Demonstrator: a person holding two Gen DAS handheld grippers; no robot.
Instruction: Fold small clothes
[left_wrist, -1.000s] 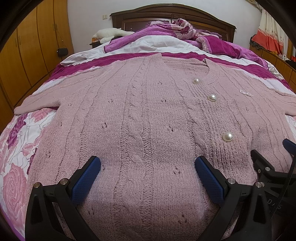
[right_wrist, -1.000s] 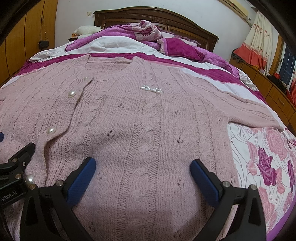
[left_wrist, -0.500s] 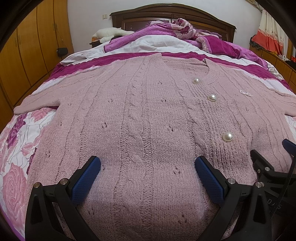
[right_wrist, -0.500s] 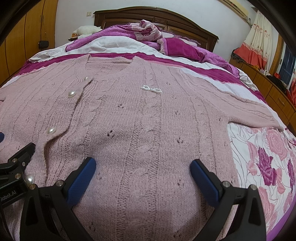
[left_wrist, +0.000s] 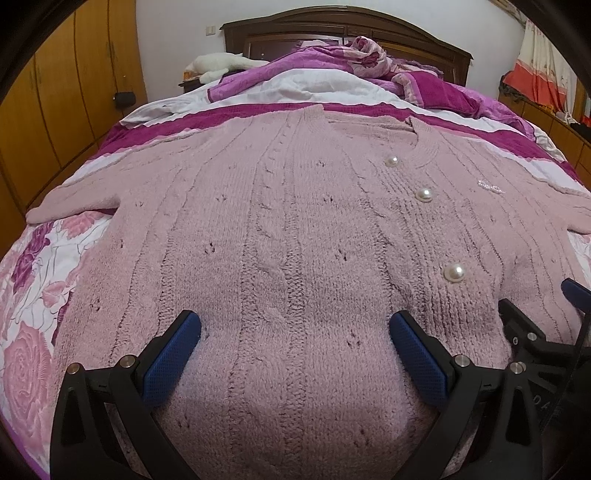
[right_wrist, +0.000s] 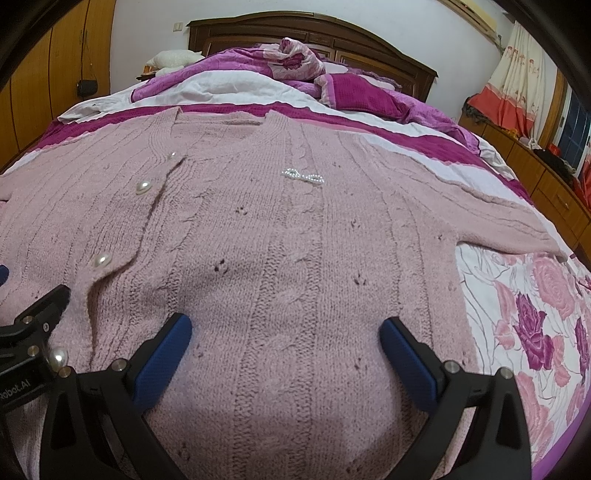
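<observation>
A pink knitted cardigan with pearl buttons lies spread flat, front up, on the bed, sleeves out to both sides. It also fills the right wrist view, where a small bead bow sits on its chest. My left gripper is open and empty, fingers just above the hem on the cardigan's left half. My right gripper is open and empty over the hem on the right half. Each gripper's black frame shows at the edge of the other's view.
The bed has a floral sheet showing to the right and on the left. Bunched magenta and white bedding lies by the wooden headboard. Wooden wardrobes stand left; a low cabinet stands right.
</observation>
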